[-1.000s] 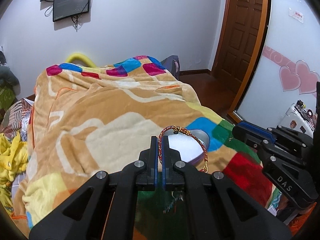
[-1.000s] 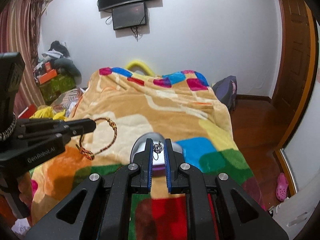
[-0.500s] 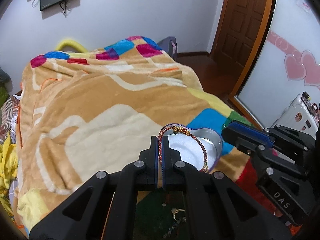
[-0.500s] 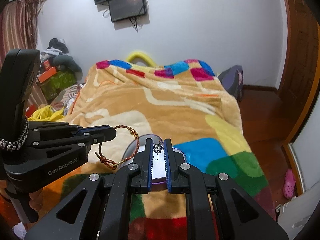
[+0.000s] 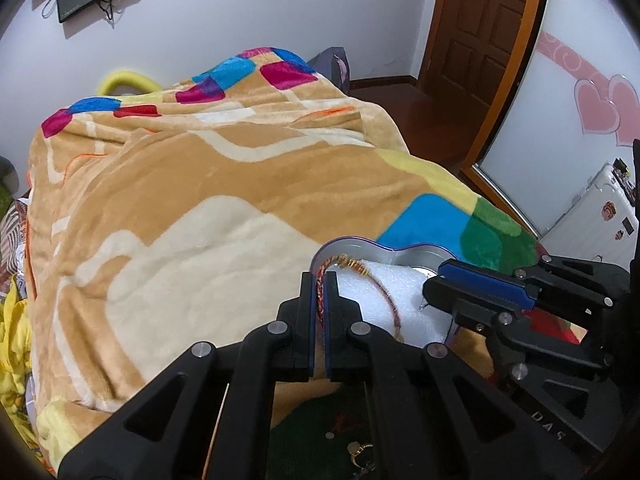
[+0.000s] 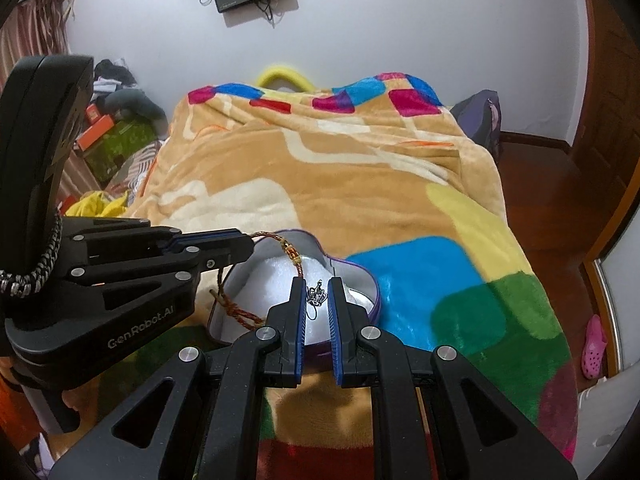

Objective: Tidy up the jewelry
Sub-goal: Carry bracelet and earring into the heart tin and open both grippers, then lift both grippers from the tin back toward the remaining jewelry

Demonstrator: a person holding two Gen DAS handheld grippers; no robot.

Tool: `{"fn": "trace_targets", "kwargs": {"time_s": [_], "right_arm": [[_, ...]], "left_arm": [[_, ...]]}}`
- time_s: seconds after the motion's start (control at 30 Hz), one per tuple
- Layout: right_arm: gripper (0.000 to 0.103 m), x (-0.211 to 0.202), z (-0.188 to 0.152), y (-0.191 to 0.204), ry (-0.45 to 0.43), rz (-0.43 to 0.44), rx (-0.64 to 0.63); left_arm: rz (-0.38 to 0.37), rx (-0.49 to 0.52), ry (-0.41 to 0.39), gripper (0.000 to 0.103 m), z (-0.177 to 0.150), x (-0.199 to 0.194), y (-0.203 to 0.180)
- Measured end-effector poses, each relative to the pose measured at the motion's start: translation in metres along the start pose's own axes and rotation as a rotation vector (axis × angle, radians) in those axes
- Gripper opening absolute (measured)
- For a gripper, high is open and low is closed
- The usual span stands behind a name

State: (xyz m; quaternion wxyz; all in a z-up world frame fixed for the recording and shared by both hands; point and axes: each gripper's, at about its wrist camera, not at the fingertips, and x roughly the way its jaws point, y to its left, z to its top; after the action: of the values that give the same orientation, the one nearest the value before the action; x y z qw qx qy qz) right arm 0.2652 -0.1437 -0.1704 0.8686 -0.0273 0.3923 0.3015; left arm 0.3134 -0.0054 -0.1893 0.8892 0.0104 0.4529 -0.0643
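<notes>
A heart-shaped purple tin (image 5: 352, 245) (image 6: 360, 270) lined with white foam (image 5: 404, 292) lies open on the blanket. My left gripper (image 5: 320, 280) (image 6: 250, 246) is shut on a red and gold braided bracelet (image 5: 384, 294) (image 6: 292, 256), whose loop hangs over the foam inside the tin. My right gripper (image 6: 318, 286) (image 5: 434, 280) is shut on a small silver charm (image 6: 316, 294) and holds it just above the right part of the tin, close beside the left gripper.
The tin rests on a bed covered by a tan blanket (image 5: 200, 184) with coloured squares. A dark green mat with small jewelry pieces (image 5: 356, 450) lies under the left gripper. A wooden door (image 5: 484, 28) and floor are to the right.
Both grippers have moved forward and down toward the tin. The bracelet loop now hangs inside the tin over the foam, and the right gripper's charm is over the tin too.
</notes>
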Motion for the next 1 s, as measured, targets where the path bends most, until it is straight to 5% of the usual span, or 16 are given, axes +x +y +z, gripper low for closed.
{"fn": "trace_targets", "kwargs": {"time_s": [0.27, 0.5, 0.67, 1.0], "right_arm": [[0.01, 0.001, 0.0, 0.001, 0.013, -0.011, -0.001], [0.014, -0.009, 0.002, 0.002, -0.005, -0.033, 0.004], [0.027, -0.025, 0.004, 0.008, -0.04, -0.062, -0.009], [0.028, -0.069, 0.005, 0.023, -0.112, -0.079, -0.034]], "left_arm": [[0.0, 0.001, -0.013, 0.003, -0.001, -0.007, 0.0], [0.015, -0.031, -0.032, 0.028, -0.003, -0.022, 0.006], [0.013, -0.035, -0.062, 0.031, -0.005, -0.043, 0.007], [0.026, -0.04, -0.141, 0.046, -0.02, -0.098, 0.003]]}}
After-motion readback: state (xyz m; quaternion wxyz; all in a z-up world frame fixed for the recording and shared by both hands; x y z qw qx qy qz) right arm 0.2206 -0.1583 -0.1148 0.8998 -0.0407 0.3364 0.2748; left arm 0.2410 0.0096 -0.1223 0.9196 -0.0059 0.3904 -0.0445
